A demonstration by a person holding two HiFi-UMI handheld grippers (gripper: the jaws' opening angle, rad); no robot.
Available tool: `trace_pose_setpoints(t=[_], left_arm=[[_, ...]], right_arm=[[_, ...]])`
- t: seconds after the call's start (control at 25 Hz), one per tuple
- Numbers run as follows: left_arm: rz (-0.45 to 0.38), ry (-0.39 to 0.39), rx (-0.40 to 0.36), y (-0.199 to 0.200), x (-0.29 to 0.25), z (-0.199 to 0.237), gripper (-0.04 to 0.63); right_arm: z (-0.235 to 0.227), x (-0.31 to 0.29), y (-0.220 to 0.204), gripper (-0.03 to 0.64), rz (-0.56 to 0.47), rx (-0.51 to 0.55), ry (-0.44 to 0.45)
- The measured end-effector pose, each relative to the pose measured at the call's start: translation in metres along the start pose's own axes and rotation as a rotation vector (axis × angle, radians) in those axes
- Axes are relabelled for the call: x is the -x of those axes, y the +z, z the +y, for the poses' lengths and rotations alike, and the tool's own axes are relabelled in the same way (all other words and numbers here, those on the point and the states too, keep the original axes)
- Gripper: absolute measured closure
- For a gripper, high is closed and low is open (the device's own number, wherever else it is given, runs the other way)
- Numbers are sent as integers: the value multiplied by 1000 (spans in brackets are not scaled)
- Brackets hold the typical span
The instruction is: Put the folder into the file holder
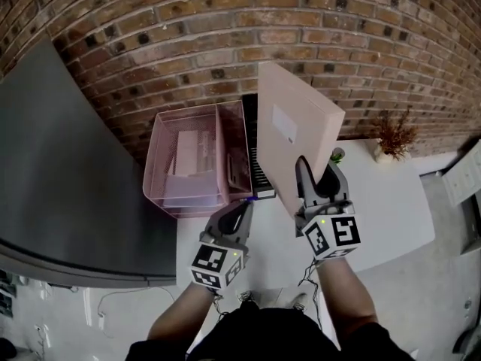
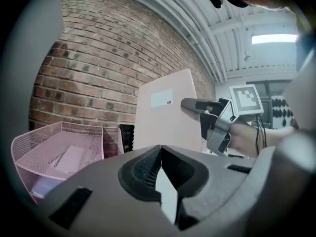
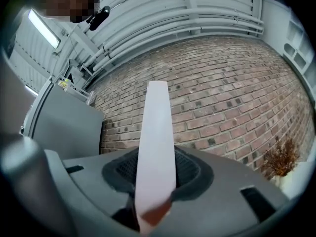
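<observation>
The head view is looking steeply down on the table [image 1: 379, 201]. Both gripper views are sitting close behind their jaws, facing the brick wall [image 2: 98, 58]; all three are sharing the folder [image 1: 297, 138].

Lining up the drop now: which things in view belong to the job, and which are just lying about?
Job: pink folder, clamped in right tool; black file holder.
Lying about: pink mesh tray; dried plant; left tool, shut and empty.
</observation>
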State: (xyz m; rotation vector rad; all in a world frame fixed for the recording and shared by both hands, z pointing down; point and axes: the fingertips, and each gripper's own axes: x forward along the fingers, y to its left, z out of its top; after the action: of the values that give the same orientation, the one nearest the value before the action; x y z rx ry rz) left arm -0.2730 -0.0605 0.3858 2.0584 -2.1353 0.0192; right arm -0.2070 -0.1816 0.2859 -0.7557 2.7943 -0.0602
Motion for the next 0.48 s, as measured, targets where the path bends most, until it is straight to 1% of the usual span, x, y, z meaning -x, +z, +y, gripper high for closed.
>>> trace_pose_setpoints(t=[0.24,0.48], left_arm=[[0,-66,-5,-1,8,29,589],[-9,-106,14,-3,12,45,589]], right_arm=[[20,-28,-18,460,-14,55,-78],[31,-47,-26,460,-25,67,-140]])
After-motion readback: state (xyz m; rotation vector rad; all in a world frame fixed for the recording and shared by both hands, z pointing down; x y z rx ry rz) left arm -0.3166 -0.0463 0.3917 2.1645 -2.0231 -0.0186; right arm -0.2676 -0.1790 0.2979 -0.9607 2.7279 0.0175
